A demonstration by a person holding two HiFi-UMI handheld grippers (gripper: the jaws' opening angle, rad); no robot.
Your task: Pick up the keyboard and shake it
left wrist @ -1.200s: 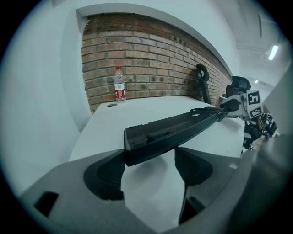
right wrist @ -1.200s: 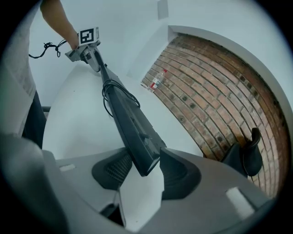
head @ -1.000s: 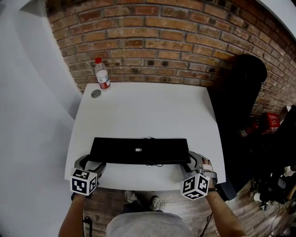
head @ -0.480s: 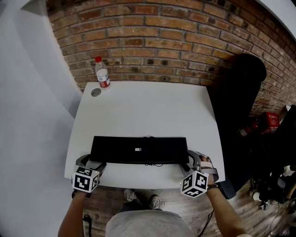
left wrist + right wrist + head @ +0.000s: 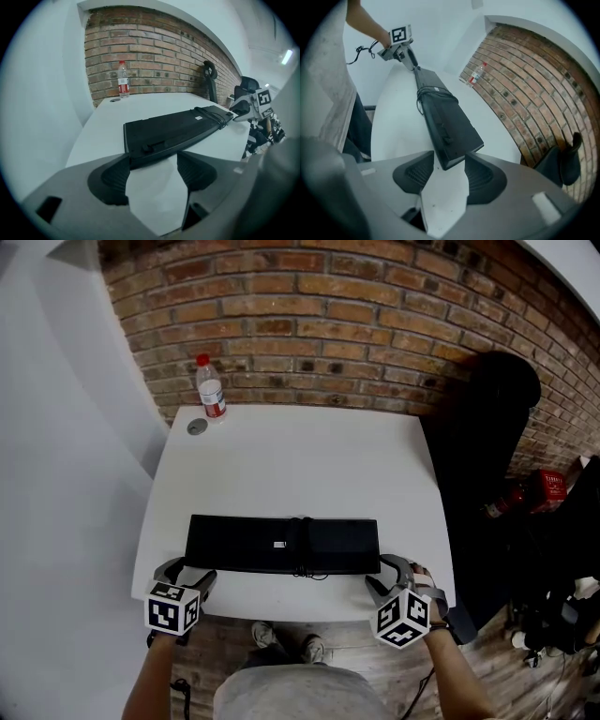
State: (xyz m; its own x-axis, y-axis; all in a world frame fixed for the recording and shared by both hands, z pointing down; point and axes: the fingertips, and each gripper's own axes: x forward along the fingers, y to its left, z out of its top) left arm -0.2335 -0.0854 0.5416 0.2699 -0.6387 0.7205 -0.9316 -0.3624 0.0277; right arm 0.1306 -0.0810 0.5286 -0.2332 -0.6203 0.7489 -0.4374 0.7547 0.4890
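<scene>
We are closing the left gripper (image 5: 190,574) at 9 o'clock and the right gripper (image 5: 386,570) at 3 o'clock on the flat black plastic keyboard (image 5: 253,545)'s 2 ends. Pickup looks begun, shaking remaining.

Light grey mottled top (image 5: 291,697) worn; its fabric also seen at left edge of right gripper view. Forearms (image 5: 461,679) left uncovered by sleeves. Right hand (image 5: 419,576) ungloved. Dark trousers (image 5: 358,126) worn. Pale shoes (image 5: 314,650) worn.

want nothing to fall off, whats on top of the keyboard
Only its own black cable, wrapped round the keyboard, and a small white label. Its underside is hidden.
</scene>
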